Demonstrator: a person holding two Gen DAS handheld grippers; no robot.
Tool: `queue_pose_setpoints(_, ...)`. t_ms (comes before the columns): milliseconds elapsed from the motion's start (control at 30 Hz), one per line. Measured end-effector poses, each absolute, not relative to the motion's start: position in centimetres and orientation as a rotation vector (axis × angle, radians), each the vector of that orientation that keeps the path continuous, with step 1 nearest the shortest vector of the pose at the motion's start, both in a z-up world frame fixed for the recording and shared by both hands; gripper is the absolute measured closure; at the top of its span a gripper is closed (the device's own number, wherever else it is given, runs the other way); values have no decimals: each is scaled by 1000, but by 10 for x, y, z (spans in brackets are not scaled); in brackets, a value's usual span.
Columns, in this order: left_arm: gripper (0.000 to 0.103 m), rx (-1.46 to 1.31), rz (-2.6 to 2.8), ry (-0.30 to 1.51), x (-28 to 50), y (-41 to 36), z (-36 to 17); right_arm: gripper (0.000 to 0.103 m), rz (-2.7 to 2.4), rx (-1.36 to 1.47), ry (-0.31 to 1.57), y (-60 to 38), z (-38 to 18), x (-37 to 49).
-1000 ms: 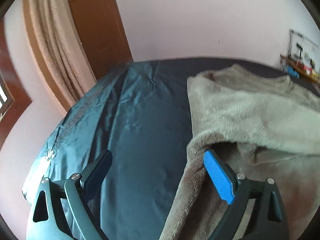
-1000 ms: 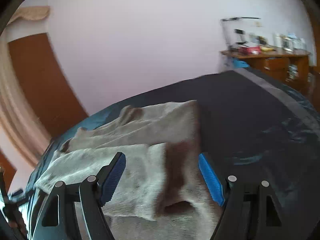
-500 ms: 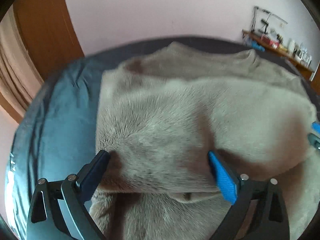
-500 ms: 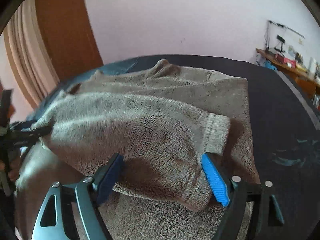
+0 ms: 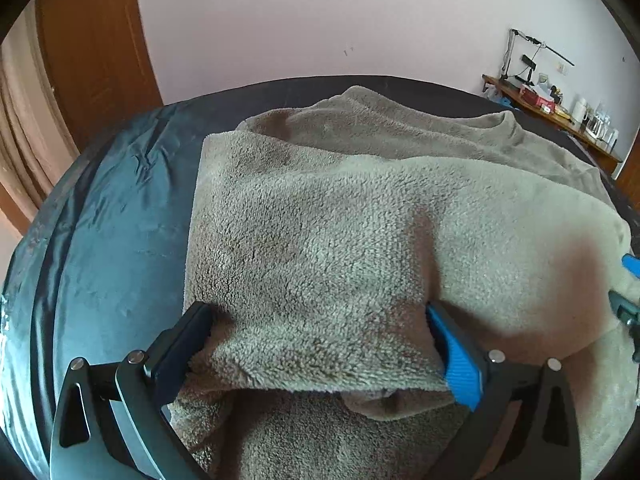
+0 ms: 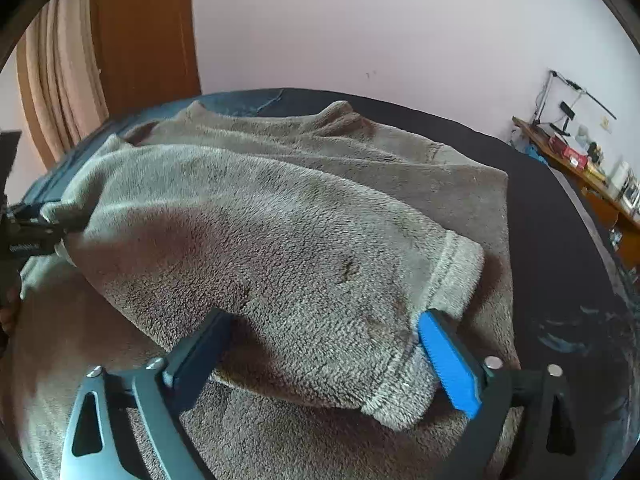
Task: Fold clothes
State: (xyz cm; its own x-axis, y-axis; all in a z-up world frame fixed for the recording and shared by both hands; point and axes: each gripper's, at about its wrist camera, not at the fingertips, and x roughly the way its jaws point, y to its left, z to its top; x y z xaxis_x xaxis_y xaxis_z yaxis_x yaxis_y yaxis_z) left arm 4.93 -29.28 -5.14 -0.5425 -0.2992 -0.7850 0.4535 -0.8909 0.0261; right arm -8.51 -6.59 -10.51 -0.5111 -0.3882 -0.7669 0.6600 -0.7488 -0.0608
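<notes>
**Desk:** What changed in the last second?

**Operator:** I have carried a fold of the grey fleece sweater [image 5: 360,216] across its own body on the bed [image 5: 112,240]. A second ago my left gripper [image 5: 320,344] looked mostly at bare blue sheet; now the doubled layer fills its view. Its jaws stand as wide as they go, with the folded edge lying loose between them, so I read that as let go.

**Desk:** And the right side?

**Operator:** My right gripper [image 6: 320,356] is opening at this moment. The sleeve cuff [image 6: 460,268] sits between the jaws, its hem just beside the blue pad, and I judge the pads no longer pinch it.

**Desk:** Where does the sweater lie?

**Operator:** Spread on the bed, collar toward the far wall, with the sleeve and one side laid over the chest.

**Desk:** What does that mean for the job?

**Operator:** In my view the first fold is down. The top layer sits puffed and uneven, so it may need smoothing before the next fold.
</notes>
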Motion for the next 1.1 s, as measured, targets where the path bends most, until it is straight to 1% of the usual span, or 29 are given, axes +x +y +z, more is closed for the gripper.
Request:
queue_pose_setpoints(400, 0, 1175, -2413, 236, 50, -289, -52, 1, -2290, 1006, 522, -72, -104, -80)
queue_pose_setpoints(533, 0, 1177, -2421, 233, 56, -288, -49, 1, -2323, 983, 530, -64, -96, -72)
queue_pose_setpoints(700, 0, 1100, -2443, 230, 98, -276, -34, 1, -2319, 829, 500, -17, -66, -24)
queue_pose_setpoints(833, 0, 1145, -2428, 118, 124, -257, -41, 1, -2270, 755, 454, 28, -56, 21)
queue_pose_setpoints(933, 0, 1145, -2409, 75, 142, -249, -43, 1, -2263, 728, 399, 56, -57, 47)
queue_pose_setpoints(1033, 0, 1081, -2428, 98, 167, -244, -31, 1, -2250, 709, 316, 80, -61, 74)
queue_pose_setpoints(1100, 0, 1047, -2456, 130, 184, -241, -23, 1, -2249, 678, 319, 91, -63, 92)
